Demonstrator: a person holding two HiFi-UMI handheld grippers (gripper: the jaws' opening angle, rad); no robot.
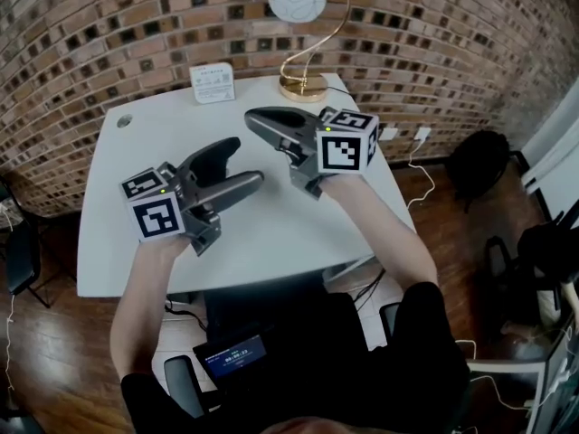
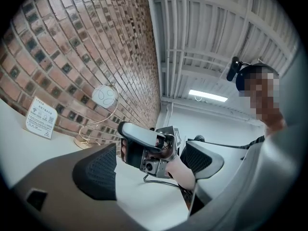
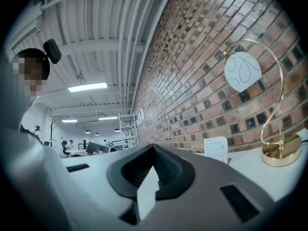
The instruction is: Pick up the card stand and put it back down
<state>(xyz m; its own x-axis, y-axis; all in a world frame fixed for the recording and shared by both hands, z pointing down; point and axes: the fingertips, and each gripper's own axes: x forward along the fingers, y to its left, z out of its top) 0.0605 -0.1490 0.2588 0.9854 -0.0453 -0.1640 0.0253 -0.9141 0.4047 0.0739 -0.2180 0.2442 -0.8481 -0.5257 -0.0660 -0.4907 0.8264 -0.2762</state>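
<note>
White table (image 1: 271, 233): gold lamp (image 1: 303, 86) at far edge; the card stand (image 1: 213, 83) stood upright just left of it, untouched. Left gripper (image 1: 244, 161) had jaws spread, nothing between. Right gripper (image 1: 253, 116) had jaws pressed together, empty. Both hovered over mid-table, short of the stand. Judgement: use the open left one, pinch the stand's side edges squarely, lift straight, clear of the lamp.

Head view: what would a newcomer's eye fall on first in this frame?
Two hand-held grippers with marker cubes fill the middle, over the white table: the left gripper with jaws apart, the right gripper shut, both empty. At the table's far edge, by the brick wall, stand a gold lamp with a white globe and the small card stand.
</note>
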